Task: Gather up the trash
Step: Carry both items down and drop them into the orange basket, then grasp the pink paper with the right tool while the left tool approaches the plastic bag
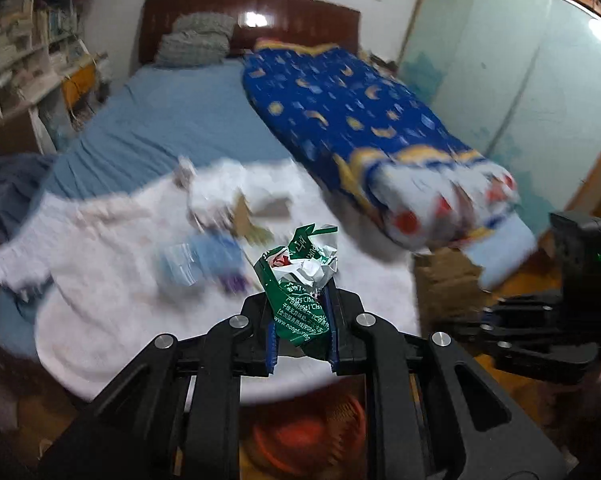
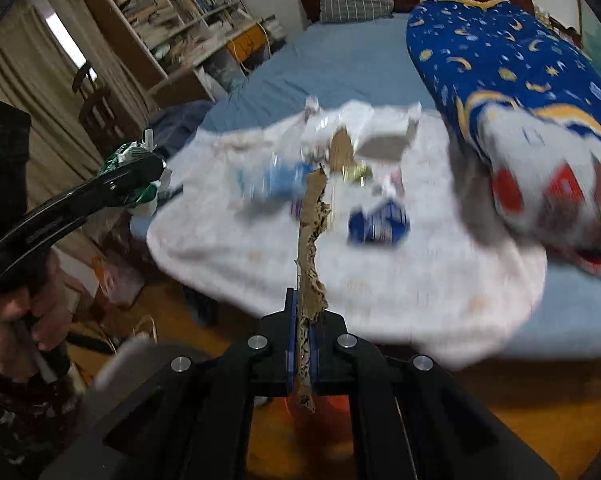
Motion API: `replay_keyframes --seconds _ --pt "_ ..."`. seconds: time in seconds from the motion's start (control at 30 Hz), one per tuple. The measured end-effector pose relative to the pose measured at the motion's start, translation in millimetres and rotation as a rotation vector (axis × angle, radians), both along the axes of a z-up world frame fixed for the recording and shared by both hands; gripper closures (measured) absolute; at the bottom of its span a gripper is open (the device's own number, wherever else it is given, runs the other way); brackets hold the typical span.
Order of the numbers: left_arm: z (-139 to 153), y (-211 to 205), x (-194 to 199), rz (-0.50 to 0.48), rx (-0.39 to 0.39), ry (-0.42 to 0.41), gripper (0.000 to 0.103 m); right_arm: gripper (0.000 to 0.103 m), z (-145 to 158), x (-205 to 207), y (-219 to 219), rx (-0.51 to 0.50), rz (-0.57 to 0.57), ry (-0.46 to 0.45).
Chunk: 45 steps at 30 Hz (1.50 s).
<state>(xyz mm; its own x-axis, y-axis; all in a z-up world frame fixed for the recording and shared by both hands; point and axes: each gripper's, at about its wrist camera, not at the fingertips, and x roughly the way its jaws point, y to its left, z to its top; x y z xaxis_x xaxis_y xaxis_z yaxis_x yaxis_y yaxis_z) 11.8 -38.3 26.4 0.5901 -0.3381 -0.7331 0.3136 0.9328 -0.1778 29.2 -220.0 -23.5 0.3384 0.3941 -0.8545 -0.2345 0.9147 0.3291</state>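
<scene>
Left gripper (image 1: 300, 320): clenched on a crumpled green wrapper (image 1: 298, 276), held above the near edge of the bed (image 1: 172, 120).
Right gripper (image 2: 304, 344): clamped on a torn cardboard strip (image 2: 312, 240), also off the bed.
Remaining trash (image 2: 376, 222): scattered mid-blanket on the white blanket (image 2: 420, 280); blurred.

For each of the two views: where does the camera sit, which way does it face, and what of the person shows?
Left wrist: on the left gripper, looking down over the bed; green wrapper clamped; right gripper at right.
Right wrist: on the right gripper, same direction; cardboard strip clamped; left hand visible.
Shared: white blanket, blue quilt.
</scene>
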Motion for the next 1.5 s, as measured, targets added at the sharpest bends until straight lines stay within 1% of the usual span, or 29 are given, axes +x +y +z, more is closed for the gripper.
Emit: replay_keyframes --seconds 0.07,0.1,0.13,0.2,0.23,0.27,0.3,0.33,0.4,0.47,0.53,0.6,0.63,0.7,0.73,0.77,0.8,0.83,0.87,0.9,0.93,0.97,1.03,1.1,1.2,1.3,1.37,1.43,1.5 --pt "-21 -4 -23 -0.021 0.002 0.047 0.085 0.098 -11 -33 4 0.005 0.008 0.062" --pt "-45 -8 -35 -0.029 0.002 0.107 0.085 0.098 -20 -46 5 -0.007 0.003 0.082" --pt "-57 -9 -43 -0.031 0.005 0.142 0.085 0.098 -37 -60 6 -0.023 -0.009 0.123" --pt "-106 -13 -53 -0.024 0.02 0.234 0.085 0.098 -72 -76 7 -0.044 -0.034 0.203" --pt "-136 -13 -52 -0.011 0.008 0.314 0.085 0.098 -85 -81 9 -0.048 -0.042 0.229" --pt "-149 -15 -55 -0.005 0.021 0.335 0.085 0.098 -100 -85 11 -0.069 -0.049 0.255" --pt "-162 -19 -58 -0.001 0.05 0.348 0.085 0.098 -113 -88 13 -0.087 -0.047 0.281" --pt "-178 -22 -58 -0.002 0.074 0.371 0.085 0.098 -122 -91 16 -0.086 -0.054 0.299" --pt "-188 -25 -58 0.013 0.056 0.408 0.085 0.098 -135 -92 16 -0.07 -0.081 0.333" --pt "-194 -33 -56 0.006 0.082 0.404 0.085 0.098 -146 -89 16 -0.098 -0.087 0.354" --pt "-196 -38 -57 0.001 0.072 0.409 0.084 0.098 -156 -90 16 -0.095 -0.097 0.378" --pt "-196 -45 -60 -0.016 0.081 0.402 0.083 0.098 -164 -87 16 -0.097 -0.094 0.393" --pt "-194 -47 -62 -0.023 0.08 0.397 0.079 0.098 -169 -86 18 -0.093 -0.091 0.405" --pt "-197 -50 -62 -0.031 0.077 0.398 0.065 0.097 -176 -83 21 -0.105 -0.078 0.42" --pt "-199 -48 -61 -0.019 0.087 0.394 0.057 0.096 -181 -82 22 -0.112 -0.075 0.434" --pt "-201 -47 -59 0.002 0.096 0.393 0.047 0.096 -184 -82 22 -0.112 -0.076 0.439" --pt "-201 -42 -58 0.016 0.085 0.396 0.041 0.095 -187 -80 20 -0.117 -0.082 0.435" --pt "-202 -38 -57 0.031 0.067 0.399 0.029 0.09 -189 -81 18 -0.132 -0.087 0.432" --pt "-202 -32 -56 0.047 0.046 0.397 0.022 0.074 -191 -81 17 -0.134 -0.091 0.434" --pt "-201 -28 -55 0.058 0.03 0.394 0.022 0.064 -192 -81 15 -0.121 -0.102 0.438" --pt "-200 -26 -55 0.061 0.026 0.39 0.022 0.059 -194 -80 14 -0.117 -0.108 0.436" --pt "-199 -25 -56 0.063 0.03 0.384 0.022 0.06 -194 -79 13 -0.123 -0.112 0.429" --pt "-195 -21 -58 0.072 0.04 0.368 0.022 0.06 -191 -77 11 -0.134 -0.12 0.42" --pt "-188 -16 -58 0.085 0.031 0.352 0.022 0.06 -183 -76 7 -0.136 -0.13 0.405" --pt "-165 -6 -56 0.102 0.03 0.303 0.022 0.06 -156 -74 -2 -0.124 -0.148 0.347" --pt "-126 5 -53 0.124 0.049 0.212 0.022 0.057 -108 -69 -12 -0.081 -0.148 0.215" --pt "-96 16 -50 0.141 0.058 0.133 0.022 0.046 -68 -64 -17 -0.062 -0.144 0.089" --pt "-73 25 -46 0.158 0.067 0.068 0.02 0.042 -28 -54 -21 -0.048 -0.141 -0.038" --pt "-51 35 -38 0.177 0.07 0.003 0.018 0.038 -8 -43 -23 -0.048 -0.145 -0.104"
